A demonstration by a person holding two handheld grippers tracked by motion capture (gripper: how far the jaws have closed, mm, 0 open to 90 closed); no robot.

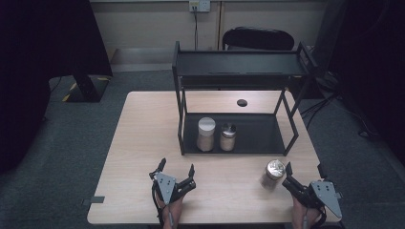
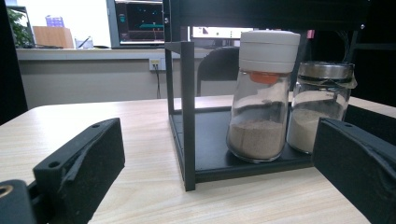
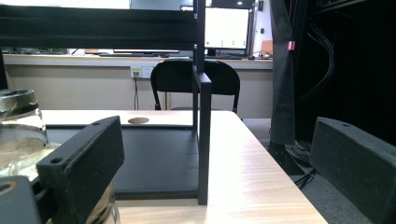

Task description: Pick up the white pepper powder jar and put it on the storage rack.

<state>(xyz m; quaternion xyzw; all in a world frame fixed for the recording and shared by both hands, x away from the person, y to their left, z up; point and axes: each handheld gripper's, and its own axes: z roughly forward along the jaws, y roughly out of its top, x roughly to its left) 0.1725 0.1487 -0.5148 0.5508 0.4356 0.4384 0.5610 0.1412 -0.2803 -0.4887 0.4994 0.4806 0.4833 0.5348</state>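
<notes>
A black two-tier rack point(image 1: 239, 69) stands on the wooden table point(image 1: 143, 143). On its bottom shelf a white-lidded glass jar point(image 1: 206, 134) of tan powder stands beside a metal-lidded jar point(image 1: 228, 137). A third metal-lidded jar point(image 1: 272, 174) stands on the table in front of the rack. My left gripper point(image 1: 176, 171) is open and empty near the front edge; its view faces the white-lidded jar point(image 2: 264, 98) and the metal-lidded jar point(image 2: 320, 105). My right gripper point(image 1: 303, 171) is open, just right of the third jar point(image 3: 18, 135), which sits outside its left jaw.
The rack's front left post point(image 2: 187, 112) stands between the left gripper and the jars. A dark round hole point(image 1: 242, 102) marks the table behind the rack. A black chair point(image 1: 258, 38) stands beyond the table. The right half of the bottom shelf point(image 3: 159, 158) is bare.
</notes>
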